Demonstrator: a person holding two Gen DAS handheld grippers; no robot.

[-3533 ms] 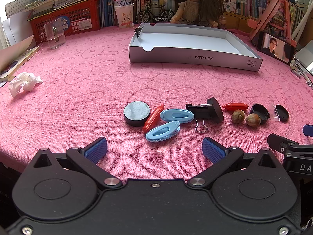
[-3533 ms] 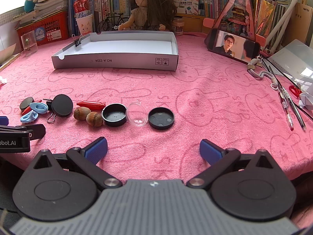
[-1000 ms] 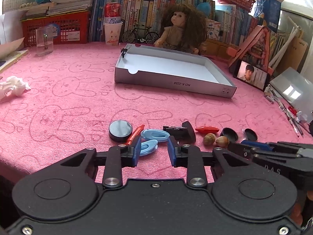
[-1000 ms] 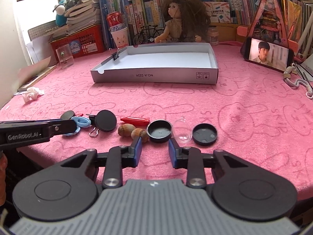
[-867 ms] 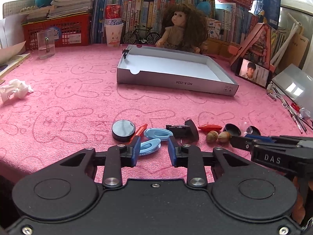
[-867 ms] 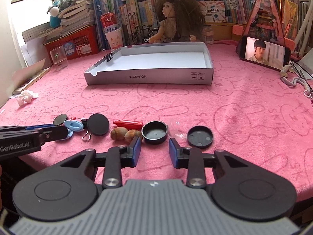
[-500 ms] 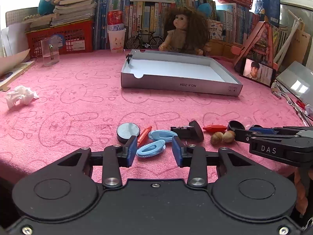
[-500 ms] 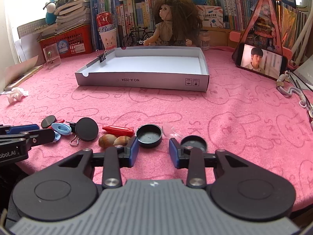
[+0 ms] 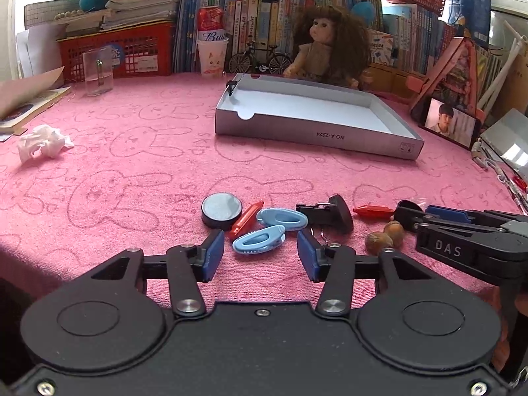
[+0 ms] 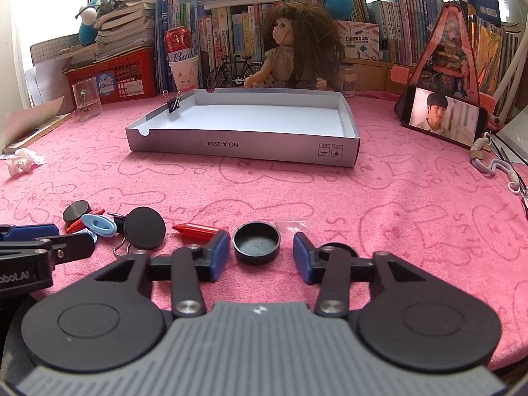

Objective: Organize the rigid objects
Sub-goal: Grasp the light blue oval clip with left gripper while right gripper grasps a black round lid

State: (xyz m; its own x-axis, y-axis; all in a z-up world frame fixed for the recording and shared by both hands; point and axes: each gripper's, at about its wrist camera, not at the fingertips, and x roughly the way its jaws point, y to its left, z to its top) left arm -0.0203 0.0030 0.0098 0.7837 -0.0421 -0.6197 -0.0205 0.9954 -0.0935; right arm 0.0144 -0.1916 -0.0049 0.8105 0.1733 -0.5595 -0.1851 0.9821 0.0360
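Observation:
On the pink towel lies a row of small items: a black disc (image 9: 221,209), red clips (image 9: 246,222), two blue clips, a black binder clip (image 9: 325,214) and two nuts (image 9: 379,239). My left gripper (image 9: 260,255) is low over the towel with its jaws opening. The nearer blue clip (image 9: 259,239) lies between its fingertips, untouched. My right gripper (image 10: 260,255) has its jaws closing. A black cap (image 10: 256,242) sits between its pads, with gaps on both sides. Another cap (image 10: 340,247) is half hidden behind the right finger.
A shallow white box (image 10: 244,145) stands further back with a binder clip (image 10: 174,102) on its rim. Behind it are a doll (image 10: 293,52), books and a red basket. A phone (image 10: 444,115) stands at right, and a crumpled tissue (image 9: 43,142) lies at left.
Both grippers have crept toward the row. The left jaws have spread from nearly shut, and the blue clip now lies between them. The black cap now sits between the right fingers.

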